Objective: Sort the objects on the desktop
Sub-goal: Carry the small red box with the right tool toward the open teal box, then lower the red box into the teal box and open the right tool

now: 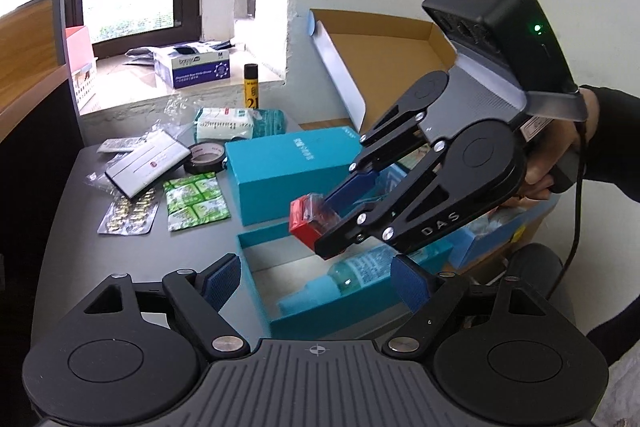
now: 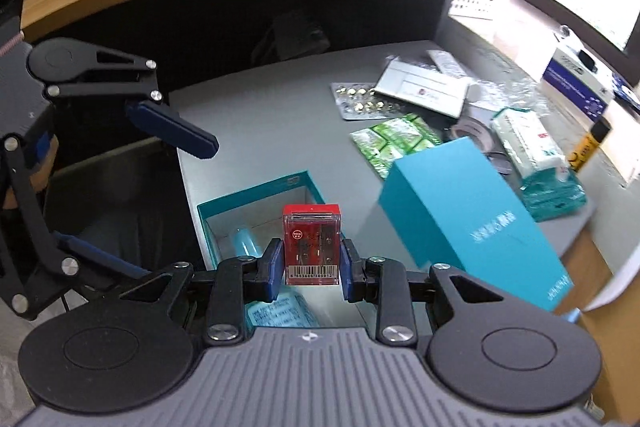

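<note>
Red and clear, the little sharpener box (image 2: 311, 245) is squeezed between my right gripper's (image 2: 311, 263) blue pads (barcode facing me). I hold it just above the open teal box (image 2: 256, 193), where a bottle (image 1: 352, 273) lies inside. My left gripper (image 1: 316, 283) is spread wide, holding nothing, near that box. The teal lid (image 2: 476, 223) sits to the right.

L wrist cam: faces desk (image 1: 72, 211) | R: close, opposite | shared: teal box (image 1: 320, 323)
</note>
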The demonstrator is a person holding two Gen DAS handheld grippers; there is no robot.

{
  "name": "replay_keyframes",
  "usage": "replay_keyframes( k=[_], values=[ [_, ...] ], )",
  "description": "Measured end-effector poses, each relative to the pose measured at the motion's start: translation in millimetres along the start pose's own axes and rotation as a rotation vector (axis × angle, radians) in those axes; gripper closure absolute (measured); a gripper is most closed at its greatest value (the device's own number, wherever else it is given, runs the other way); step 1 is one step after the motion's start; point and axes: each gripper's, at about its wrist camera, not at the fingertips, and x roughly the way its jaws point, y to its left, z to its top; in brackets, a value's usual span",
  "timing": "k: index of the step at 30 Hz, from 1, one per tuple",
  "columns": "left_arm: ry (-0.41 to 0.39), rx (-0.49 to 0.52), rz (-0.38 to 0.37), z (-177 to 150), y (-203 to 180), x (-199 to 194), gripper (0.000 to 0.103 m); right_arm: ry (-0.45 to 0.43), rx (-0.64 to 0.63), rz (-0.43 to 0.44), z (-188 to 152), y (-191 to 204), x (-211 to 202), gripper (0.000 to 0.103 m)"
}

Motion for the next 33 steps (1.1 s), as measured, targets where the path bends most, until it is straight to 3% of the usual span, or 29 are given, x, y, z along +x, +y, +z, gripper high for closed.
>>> replay_keyframes(
  k=[11,24,26,33],
  values=[
    [0.006,0.007,0.0,1,0,1,0.019,-0.01,0.017,0.001,-7,-2,10,0.067],
    [0.004,0.028,-0.016,4,-8,4,0.019,-0.072,0.132,-0.039,-35,-12,-23,0.068],
    [0.001,0.029,-0.02,4,-9,5,0.02,-0.065,0.137,-0.036,-36,-13,-24,0.087],
    [-0.005,0.024,-0.03,3,-8,4,0.023,-0.044,0.127,-0.043,-31,-11,-11,0.097]
  ],
)
